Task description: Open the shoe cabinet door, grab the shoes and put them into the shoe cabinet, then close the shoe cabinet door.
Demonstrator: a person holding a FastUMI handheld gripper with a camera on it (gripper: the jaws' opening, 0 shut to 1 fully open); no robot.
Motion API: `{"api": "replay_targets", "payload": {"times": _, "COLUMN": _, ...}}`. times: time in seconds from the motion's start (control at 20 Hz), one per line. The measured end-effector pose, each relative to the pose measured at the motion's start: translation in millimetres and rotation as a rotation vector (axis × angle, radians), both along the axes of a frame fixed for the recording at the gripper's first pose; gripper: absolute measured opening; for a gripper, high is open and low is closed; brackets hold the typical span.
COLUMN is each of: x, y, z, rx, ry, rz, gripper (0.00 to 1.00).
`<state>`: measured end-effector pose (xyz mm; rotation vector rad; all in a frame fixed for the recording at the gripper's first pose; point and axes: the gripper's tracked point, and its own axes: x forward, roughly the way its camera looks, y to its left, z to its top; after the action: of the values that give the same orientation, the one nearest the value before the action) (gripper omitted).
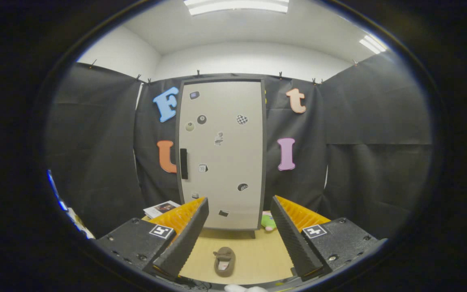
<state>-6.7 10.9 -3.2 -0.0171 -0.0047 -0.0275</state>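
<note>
Gripper view has the shoe cabinet [221, 154] standing straight ahead, beyond the fingers, door fully closed, with the dark handle [183, 163] running vertically along the door's left edge. The gripper [239, 237] is spread wide and holding nothing, fingers well apart, and the shoe [224, 261] lies on the wooden table [258, 255] down between them, nearer than the cabinet. So my guess is we're at the very start, door first. Stuff that could bite: that handle is slim and sits flush near the edge, so coming in a bit off could mean the fingers slide off it or just shove the door instead of pulling it. The cabinet looks tall and light-ish, so yanking hard might drag or rock the whole thing rather than swing the door. Also the shoe is right in the approach path, an easy thing to nudge on the way forward. There's a green plush toy [268, 222] by the cabinet's base just ahead of the right finger and some papers [161, 208] past the left finger; the door swinging out may catch whichever sits on its side
</note>
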Motion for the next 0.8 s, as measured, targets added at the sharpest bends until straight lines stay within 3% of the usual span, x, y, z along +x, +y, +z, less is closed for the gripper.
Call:
{"api": "replay_targets", "payload": {"times": 0.45, "x": 34, "y": 49, "z": -1, "rx": 0.002, "ry": 0.014, "rz": 0.032, "gripper": 1.00}}
{"api": "replay_targets", "payload": {"times": 0.8, "x": 121, "y": 127, "z": 14, "rx": 0.028, "ry": -0.003, "rz": 0.133, "gripper": 1.00}}
